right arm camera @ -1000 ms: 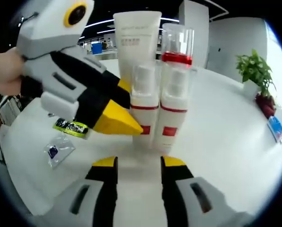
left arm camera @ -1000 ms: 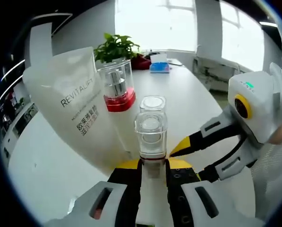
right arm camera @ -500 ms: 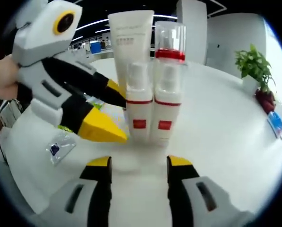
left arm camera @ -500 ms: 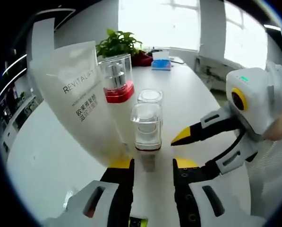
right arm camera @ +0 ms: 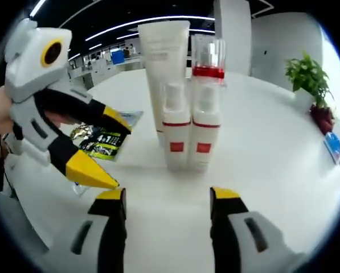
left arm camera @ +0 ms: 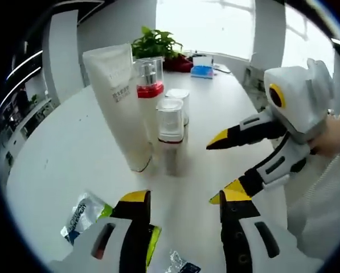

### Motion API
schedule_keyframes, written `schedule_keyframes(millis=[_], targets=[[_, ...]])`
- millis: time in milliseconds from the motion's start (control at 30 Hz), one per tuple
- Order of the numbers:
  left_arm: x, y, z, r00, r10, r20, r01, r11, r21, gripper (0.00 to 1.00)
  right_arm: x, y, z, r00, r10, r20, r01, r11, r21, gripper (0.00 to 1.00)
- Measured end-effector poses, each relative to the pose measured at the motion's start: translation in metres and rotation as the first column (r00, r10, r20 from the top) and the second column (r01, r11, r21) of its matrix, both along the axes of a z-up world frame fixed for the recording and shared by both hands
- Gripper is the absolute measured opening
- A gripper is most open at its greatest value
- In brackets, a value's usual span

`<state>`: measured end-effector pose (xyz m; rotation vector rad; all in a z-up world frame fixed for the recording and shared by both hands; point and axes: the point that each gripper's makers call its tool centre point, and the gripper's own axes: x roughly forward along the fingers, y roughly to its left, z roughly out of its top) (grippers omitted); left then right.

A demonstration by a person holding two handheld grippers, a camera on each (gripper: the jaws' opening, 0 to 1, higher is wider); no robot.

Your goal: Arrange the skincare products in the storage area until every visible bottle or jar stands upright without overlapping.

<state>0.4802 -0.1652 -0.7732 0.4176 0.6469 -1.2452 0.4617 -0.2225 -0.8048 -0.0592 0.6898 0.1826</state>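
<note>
Standing upright in a tight cluster, the bottles risk toppling if either released, empty gripper brushes them.

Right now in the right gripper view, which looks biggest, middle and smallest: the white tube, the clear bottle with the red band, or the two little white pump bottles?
1. white tube, tallest and widest.
2. clear bottle with the red band, standing behind, so partly hidden.
3. two small white pump bottles: they look alike, no ranking between them.
</note>
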Motion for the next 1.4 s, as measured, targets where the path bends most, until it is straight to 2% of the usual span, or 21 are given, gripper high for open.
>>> schedule_keyframes(millis=[267,400,700,1000,1267,1400], targets=[[-0.007,0.032,0.002,0.994,0.104,-0.026,-0.103,0.995,0.014,0.57,-0.010,0.009,0.007,0.999,0.046,-0.015,-0.045,0.998,0.043,0.71],[-0.015,0.046,0.003,0.989,0.144,-0.042,-0.143,0.990,0.015,0.60,-0.014,0.017,0.014,0.996,0.092,-0.001,-0.091,0.995,0.043,0.80],[-0.028,0.076,0.003,0.974,0.218,-0.066,-0.217,0.976,0.013,0.66,-0.021,0.027,0.028,0.989,0.146,0.025,-0.147,0.985,0.087,0.90],[-0.045,0.102,0.006,0.949,0.301,-0.093,-0.302,0.953,0.002,0.71,-0.029,0.033,0.046,0.975,0.210,0.069,-0.217,0.969,0.114,0.99],[-0.059,0.118,0.015,0.918,0.378,-0.122,-0.385,0.922,-0.036,0.77,-0.042,0.038,0.060,0.959,0.265,0.104,-0.276,0.953,0.120,0.99],[-0.067,0.126,0.020,0.905,0.404,-0.132,-0.414,0.909,-0.049,0.80,-0.048,0.037,0.064,0.956,0.271,0.107,-0.284,0.949,0.133,1.00]])
